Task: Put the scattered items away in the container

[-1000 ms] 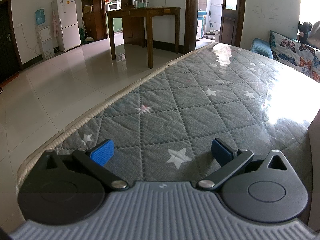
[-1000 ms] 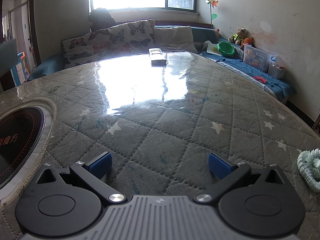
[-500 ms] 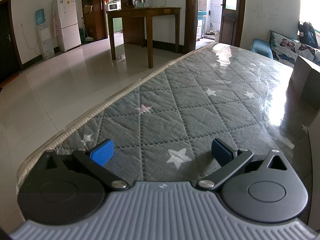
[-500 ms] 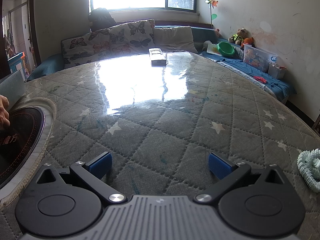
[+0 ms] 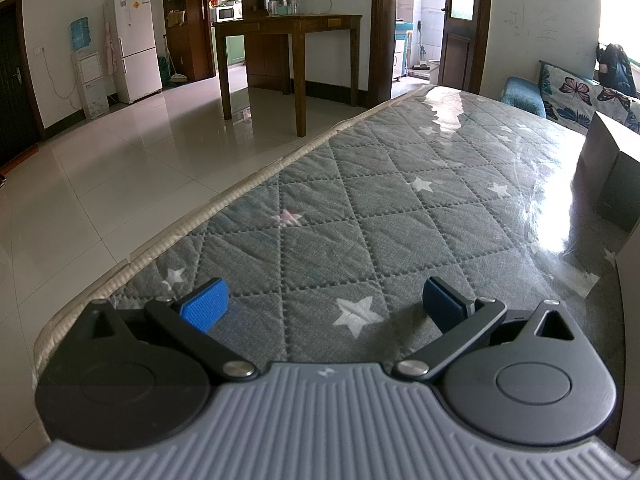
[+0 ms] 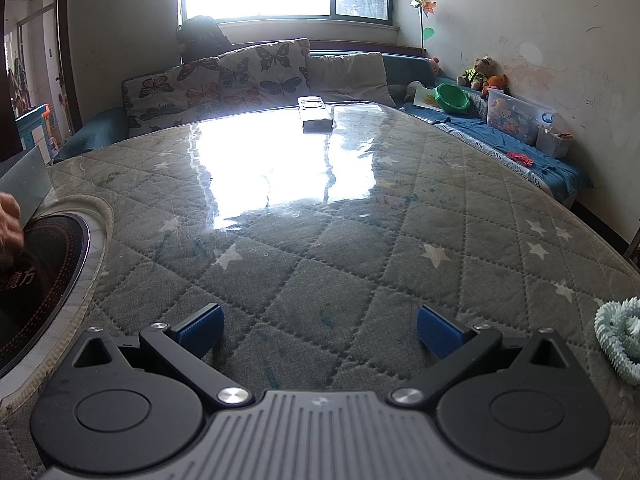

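A grey box-like container [image 5: 610,172] stands on the quilted star-patterned table [image 5: 380,200] at the right edge of the left wrist view; the same container [image 6: 24,184] shows at the far left of the right wrist view, with a hand [image 6: 10,220] on it. My left gripper [image 5: 322,306] rests open near the table's front edge, nothing between its blue pads. My right gripper [image 6: 318,330] is open too, holding nothing. A pale green spiky coil [image 6: 618,342] lies on the table just right of the right gripper. A remote control [image 6: 315,113] lies at the far side.
A round black induction cooktop [image 6: 36,280] is set into the table at the left of the right wrist view. A sofa with butterfly cushions [image 6: 224,80] lines the far wall. To the left of the table lie a tiled floor [image 5: 120,168] and a wooden table [image 5: 288,52].
The grey container came into view at the right of the left wrist view and was set down on the table; a hand appeared at the left of the right wrist view. Neither gripper moved.
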